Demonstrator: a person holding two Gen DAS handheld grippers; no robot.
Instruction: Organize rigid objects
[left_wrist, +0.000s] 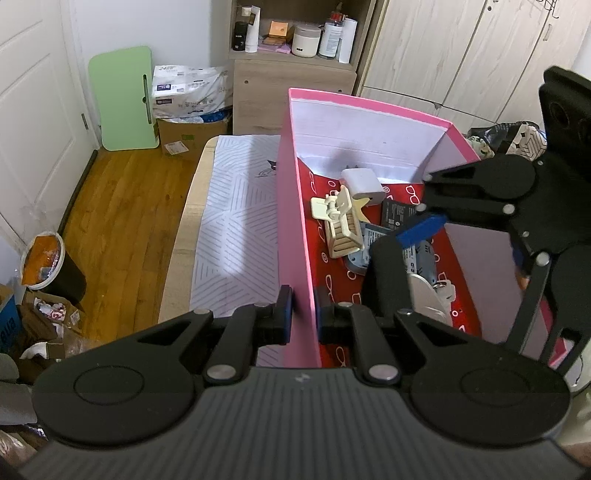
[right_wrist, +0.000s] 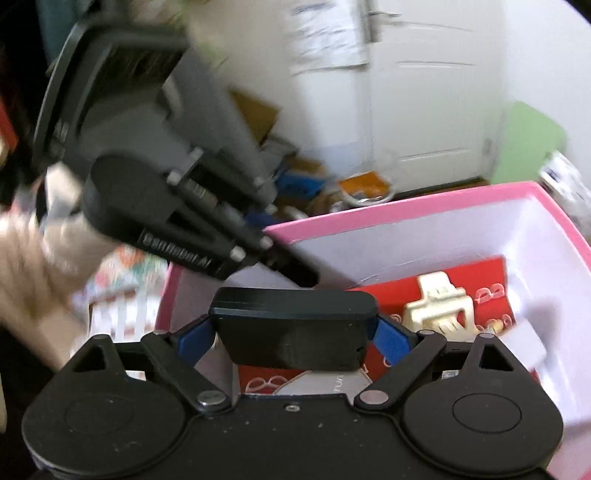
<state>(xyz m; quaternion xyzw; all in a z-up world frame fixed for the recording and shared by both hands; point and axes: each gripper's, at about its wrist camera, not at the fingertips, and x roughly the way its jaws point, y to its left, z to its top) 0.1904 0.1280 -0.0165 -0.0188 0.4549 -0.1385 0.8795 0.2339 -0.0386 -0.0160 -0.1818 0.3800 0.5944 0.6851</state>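
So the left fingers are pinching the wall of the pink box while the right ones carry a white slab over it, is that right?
Nearly. The slab is black, not white; the right wrist view shows it clamped between the right gripper and its blue fingers. The rest holds: in the left wrist view the left gripper pinches the pink box by its wall.

Right wrist view's room beyond the pink box (right_wrist: 388, 218) is motion-blurred.
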